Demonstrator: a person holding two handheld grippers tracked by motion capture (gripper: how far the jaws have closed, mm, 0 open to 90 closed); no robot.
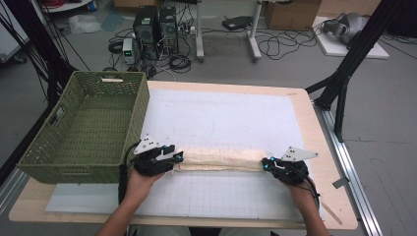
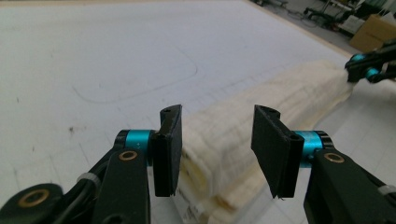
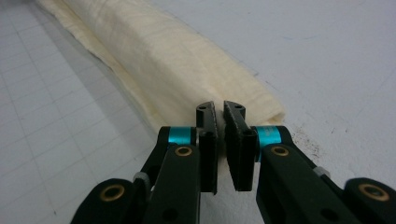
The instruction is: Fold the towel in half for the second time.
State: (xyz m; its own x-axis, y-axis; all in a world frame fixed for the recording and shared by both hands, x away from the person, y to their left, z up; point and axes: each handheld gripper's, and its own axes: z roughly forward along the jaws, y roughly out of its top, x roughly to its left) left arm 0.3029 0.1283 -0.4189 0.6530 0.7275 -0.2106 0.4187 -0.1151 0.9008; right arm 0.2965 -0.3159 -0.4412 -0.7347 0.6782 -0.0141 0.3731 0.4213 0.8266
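A long roll of cream cloth [image 1: 221, 160] lay across the white gridded mat [image 1: 221, 196] near the person's edge of the table, running left to right between the two grippers. In the left gripper view the cloth [image 2: 261, 121] showed as several folded layers, its near end sitting in the gap between the jaws.

The left gripper [image 1: 169, 158] stood at the roll's left end with its jaws spread wide on either side of the cloth, neither pad pressing it (a clear gap showed on both sides). The right gripper [image 1: 268, 163] was at the roll's right end; in its own view [image 3: 220, 116] the jaws were almost together, pinching the end edge of the cloth [image 3: 163, 60].

A green woven basket [image 1: 88, 128] sat on the table's left side, just beyond the left gripper and apart from the roll.
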